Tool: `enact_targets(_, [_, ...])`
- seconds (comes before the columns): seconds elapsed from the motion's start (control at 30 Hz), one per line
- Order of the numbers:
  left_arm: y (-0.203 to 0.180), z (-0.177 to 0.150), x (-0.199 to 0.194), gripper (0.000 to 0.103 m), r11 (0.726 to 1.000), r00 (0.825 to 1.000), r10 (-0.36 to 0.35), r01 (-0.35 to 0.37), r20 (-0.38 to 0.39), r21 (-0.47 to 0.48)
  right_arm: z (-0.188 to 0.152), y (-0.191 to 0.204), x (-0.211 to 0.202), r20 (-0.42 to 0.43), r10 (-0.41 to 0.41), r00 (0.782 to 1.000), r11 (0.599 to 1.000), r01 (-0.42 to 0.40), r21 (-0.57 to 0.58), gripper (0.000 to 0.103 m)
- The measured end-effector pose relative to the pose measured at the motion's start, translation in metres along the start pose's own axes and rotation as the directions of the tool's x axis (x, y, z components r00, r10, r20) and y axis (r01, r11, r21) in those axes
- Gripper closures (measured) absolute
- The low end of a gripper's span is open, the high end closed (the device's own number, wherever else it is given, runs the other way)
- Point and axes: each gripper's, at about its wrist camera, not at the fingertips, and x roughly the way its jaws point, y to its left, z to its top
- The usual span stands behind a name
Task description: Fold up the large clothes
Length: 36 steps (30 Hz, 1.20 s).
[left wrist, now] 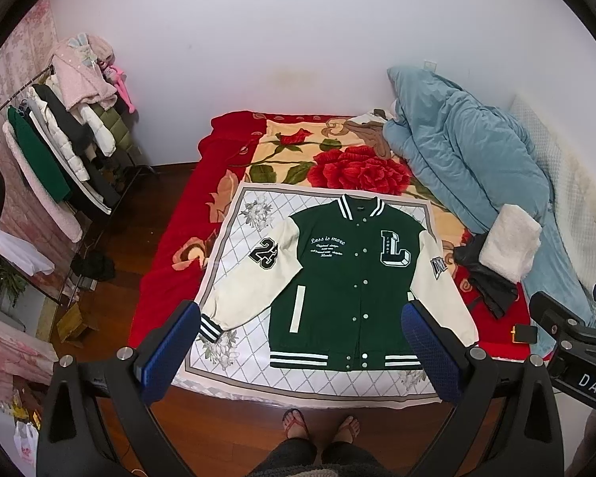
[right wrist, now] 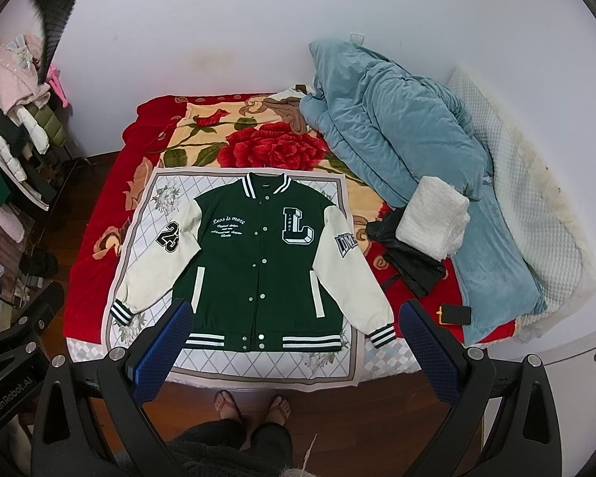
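Both grippers are hovering above the near edge of the bed, neither touching anything. Left gripper (left wrist: 300, 342) is holding its blue-padded fingers (left wrist: 171, 351) spread wide apart with nothing between them. Right gripper (right wrist: 294, 342) is showing the same wide spread, also holding nothing.

Below them, a green varsity jacket (left wrist: 337, 278) with cream sleeves is lying flat, front side up and snapped closed, on a white diamond-patterned cloth (left wrist: 234, 214). That cloth is covering the near part of the bed, its near edge hanging over the bed's near edge. The jacket's collar is pointing toward the far wall, and its striped hem is sitting close to the near edge. Both sleeves are angling outward and down; the right cuff is reaching past the cloth's right edge.

Under the cloth, a red rose-patterned blanket (left wrist: 329, 167) is spreading across the bed. A crumpled blue quilt (right wrist: 397, 119) is piling along the right side, with a folded white towel (right wrist: 433, 218) and a dark garment (right wrist: 409, 266) resting beside it. A clothes rack (left wrist: 59, 139) is standing off the left side.
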Motion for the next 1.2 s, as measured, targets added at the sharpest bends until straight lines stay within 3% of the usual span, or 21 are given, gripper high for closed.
enact_targets(0.37, [-0.003,0.009,0.007,0.000,1.000,1.000,0.008,-0.009,0.014,0.005,0.004,0.001,0.001,-0.004,-0.001,1.000,1.000,0.001,0.021,0.000])
enact_targets(0.5, [-0.001,0.025,0.044,0.000,0.998,0.996,0.063,-0.063,0.068,0.008,0.005,-0.013,0.030,-0.004,0.056,0.998,0.992,-0.055,0.117,0.000])
enact_targets(0.6, [-0.002,0.030,0.084,0.000,0.995,0.992,0.095,-0.098,0.083,0.025,-0.004,-0.042,0.076,-0.032,0.066,0.997,0.964,-0.055,0.260,0.000])
enact_targets(0.63, [-0.003,0.030,0.092,0.000,0.994,0.991,0.105,-0.108,0.082,0.028,-0.014,-0.053,0.094,-0.041,0.061,0.997,0.951,-0.046,0.306,0.006])
enact_targets(0.67, [-0.006,0.029,0.109,0.000,0.992,0.990,0.119,-0.121,0.070,0.033,-0.020,-0.067,0.112,-0.056,0.061,0.997,0.933,-0.037,0.357,0.011])
enact_targets(0.73, [-0.016,0.030,0.143,0.000,0.989,0.990,0.137,-0.139,0.042,0.042,-0.035,-0.095,0.153,-0.095,0.063,0.993,0.895,-0.014,0.447,0.035])
enact_targets(0.77, [-0.020,0.027,0.159,0.000,0.987,0.988,0.150,-0.151,0.019,0.049,-0.044,-0.108,0.172,-0.124,0.066,0.990,0.874,0.002,0.485,0.037])
enact_targets(0.87, [-0.041,0.023,0.212,0.000,0.984,0.985,0.168,-0.166,-0.027,0.069,-0.078,-0.154,0.240,-0.174,0.109,0.979,0.778,0.025,0.628,0.037])
enact_targets(0.93, [-0.061,0.017,0.253,0.000,0.975,0.978,0.203,-0.198,-0.042,0.099,-0.110,-0.188,0.292,-0.189,0.144,0.971,0.689,0.039,0.724,0.035])
enact_targets(1.0, [-0.083,0.009,0.294,0.000,0.961,0.969,0.244,-0.237,-0.038,0.142,-0.141,-0.214,0.347,-0.202,0.193,0.960,0.606,0.046,0.794,0.019])
enact_targets(1.07, [-0.100,-0.002,0.331,0.000,0.954,0.965,0.255,-0.241,-0.060,0.176,-0.176,-0.238,0.409,-0.204,0.251,0.946,0.535,0.040,0.844,0.018])
enact_targets(1.13, [-0.121,-0.017,0.378,0.000,0.955,0.961,0.248,-0.221,-0.125,0.197,-0.212,-0.255,0.476,-0.229,0.307,0.924,0.453,0.070,0.889,0.018])
enact_targets(1.2, [-0.137,-0.032,0.422,0.000,0.957,0.950,0.242,-0.200,-0.196,0.211,-0.241,-0.265,0.524,-0.226,0.326,0.918,0.374,0.094,0.923,0.018])
